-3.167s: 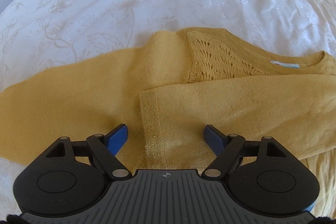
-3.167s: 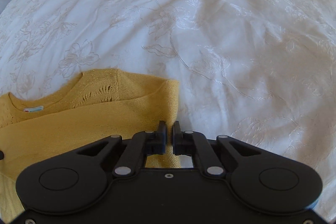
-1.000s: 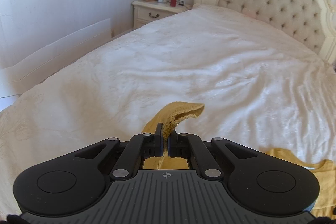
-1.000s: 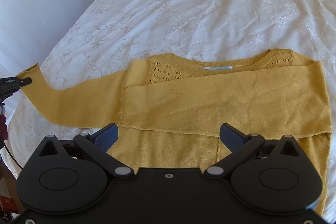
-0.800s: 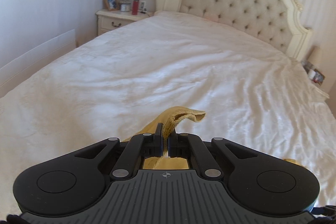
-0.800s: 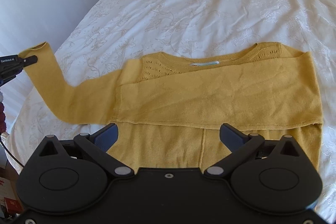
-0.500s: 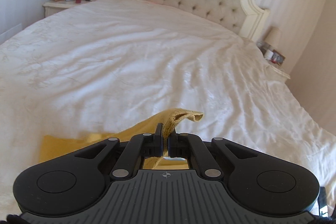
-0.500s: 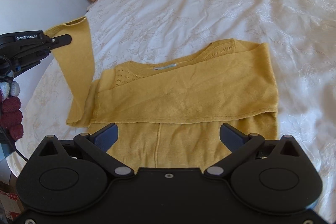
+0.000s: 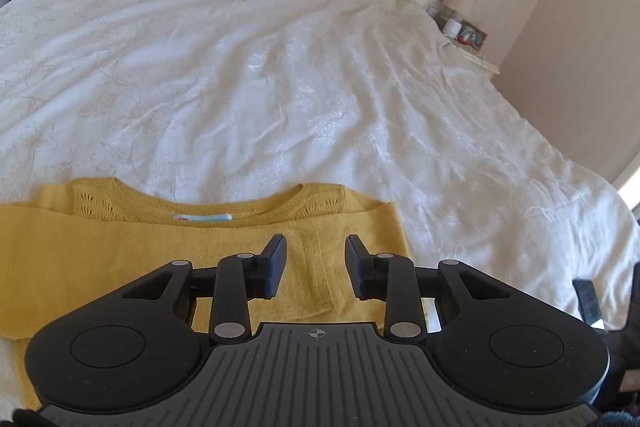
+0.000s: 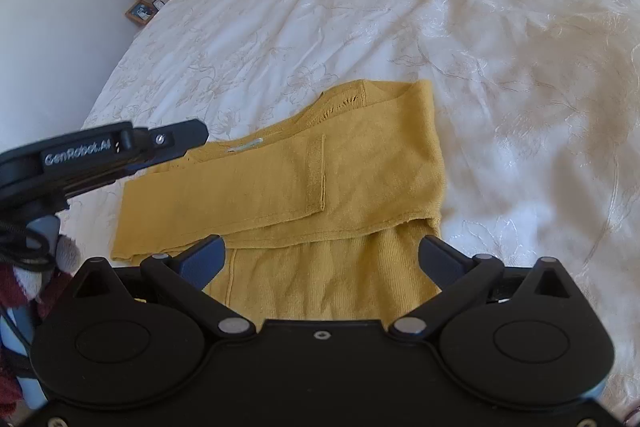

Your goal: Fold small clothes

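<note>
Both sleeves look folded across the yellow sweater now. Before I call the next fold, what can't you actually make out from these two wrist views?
- Sweater hem: in both wrist views the gripper bodies cover the lower part.
- Left gripper, jaws opening, nothing between them: its fingertips are blurred in the right wrist view.
- Neck label: too small to read.
- Right gripper, open: in the left wrist view only a sliver shows at the right edge.

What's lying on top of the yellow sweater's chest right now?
Both sleeves lie folded across the yellow sweater: the left sleeve on top, its cuff overlapping the right sleeve beneath. The neck label shows; the chest under them is hidden.
</note>
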A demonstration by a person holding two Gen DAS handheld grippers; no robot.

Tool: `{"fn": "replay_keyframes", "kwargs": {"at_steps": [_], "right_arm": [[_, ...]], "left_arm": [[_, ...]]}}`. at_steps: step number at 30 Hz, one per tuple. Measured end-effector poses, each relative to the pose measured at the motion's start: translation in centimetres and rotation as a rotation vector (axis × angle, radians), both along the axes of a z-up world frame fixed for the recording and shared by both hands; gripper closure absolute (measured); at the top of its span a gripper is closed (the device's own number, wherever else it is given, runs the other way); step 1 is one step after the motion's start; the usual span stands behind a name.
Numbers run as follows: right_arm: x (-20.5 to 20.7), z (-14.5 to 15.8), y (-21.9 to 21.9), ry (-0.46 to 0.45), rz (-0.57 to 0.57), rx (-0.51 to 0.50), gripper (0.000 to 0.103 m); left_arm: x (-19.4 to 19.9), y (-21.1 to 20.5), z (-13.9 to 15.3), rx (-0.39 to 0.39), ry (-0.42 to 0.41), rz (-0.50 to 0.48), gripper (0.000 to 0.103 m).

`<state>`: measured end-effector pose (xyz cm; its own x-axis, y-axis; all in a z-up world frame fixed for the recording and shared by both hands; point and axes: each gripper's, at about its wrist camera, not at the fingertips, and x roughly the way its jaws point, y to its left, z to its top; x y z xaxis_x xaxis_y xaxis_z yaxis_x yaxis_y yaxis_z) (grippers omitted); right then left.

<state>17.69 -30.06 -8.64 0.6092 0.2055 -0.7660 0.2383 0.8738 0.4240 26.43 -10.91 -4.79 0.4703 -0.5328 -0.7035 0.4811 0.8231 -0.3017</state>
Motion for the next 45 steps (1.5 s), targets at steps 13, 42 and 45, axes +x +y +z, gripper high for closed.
{"fn": "replay_keyframes", "kwargs": {"at_steps": [13,42,45], "right_arm": [[8.3,-2.4,1.4,0.012,0.102,0.043,0.021],[10.5,1.9,-1.4,-0.024,0.100,0.038,0.091],[11.0,-1.1,-3.2,0.078,0.067,-0.057,0.090]], "left_arm": [[4.5,9.9,-6.1,0.304,0.111,0.239,0.070],[2.0,14.9,-6.5,0.347,0.154,0.356,0.070],[2.5,14.4,-5.9,0.350,0.127,0.342,0.070]]}}
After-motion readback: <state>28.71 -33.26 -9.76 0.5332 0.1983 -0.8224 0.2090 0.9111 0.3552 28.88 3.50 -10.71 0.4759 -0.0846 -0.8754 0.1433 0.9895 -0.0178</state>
